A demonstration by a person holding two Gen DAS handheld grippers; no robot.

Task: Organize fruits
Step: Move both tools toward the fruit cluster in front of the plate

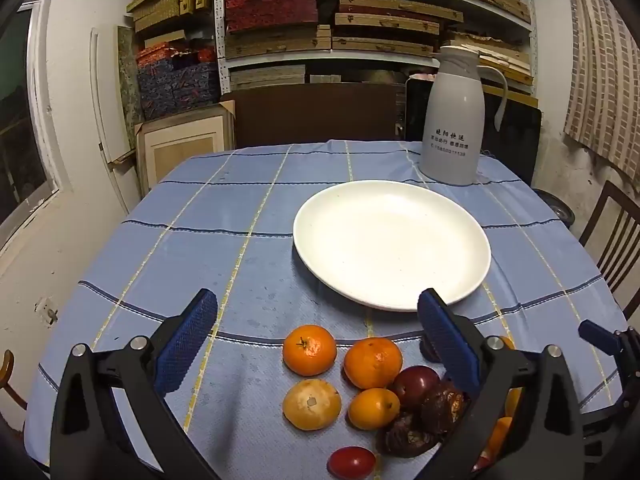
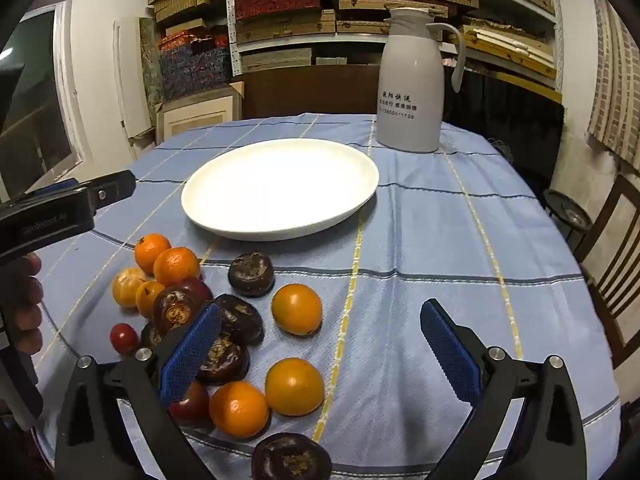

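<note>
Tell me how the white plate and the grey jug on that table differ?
The white plate is low, wide and lies flat and empty; the grey jug stands tall and upright behind it. The plate is plain, while the jug carries dark printed lettering and has a curved handle and a lid. The plate sits nearer the loose fruit than the jug does. Both rest on the blue checked tablecloth.

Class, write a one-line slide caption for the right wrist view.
Open right gripper above loose fruits beside an empty white plate.
</note>
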